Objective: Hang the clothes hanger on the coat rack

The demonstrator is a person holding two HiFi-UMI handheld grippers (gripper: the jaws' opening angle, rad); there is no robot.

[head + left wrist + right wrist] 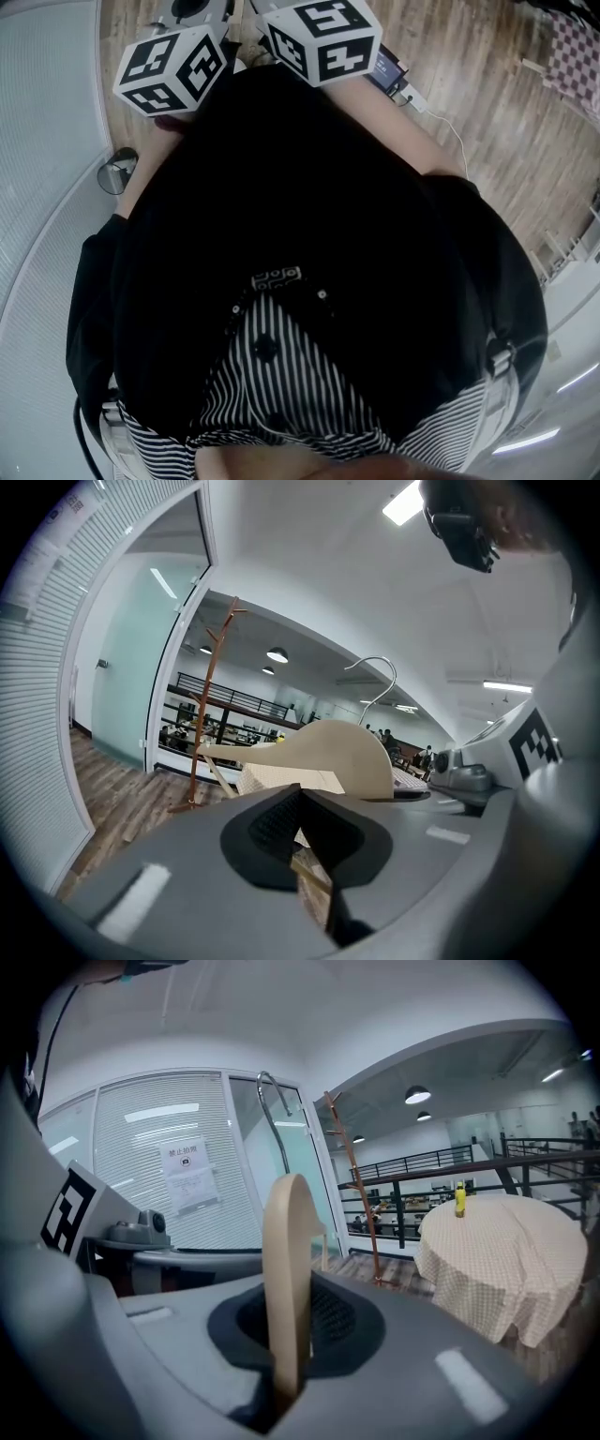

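Right gripper (289, 1321) is pinching the clothes hanger (286, 1241) edge-on, its dark ribbed pads pressing both faces of the smooth pale wood. Left gripper (302, 808) is gripping a thinner wooden strip of the same hanger, as far as its view is showing. The bent hook (272, 1115) of bright metal wire is rising above the hanger's broad rounded shoulder and touching nothing. Judging progress: the pick-up is done, the hanging is not. Coat rack (212, 691), a thin reddish-brown pole with short upturned branches, is standing well apart ahead on the plank floor (122, 799), beside a frosted glass door (131, 658). Remaining: carrying the hanger across, lifting the hook over a branch, letting go. A round table (511, 1251) draped in checked cloth is sitting off to the right, carrying a yellow bottle (460, 1199).
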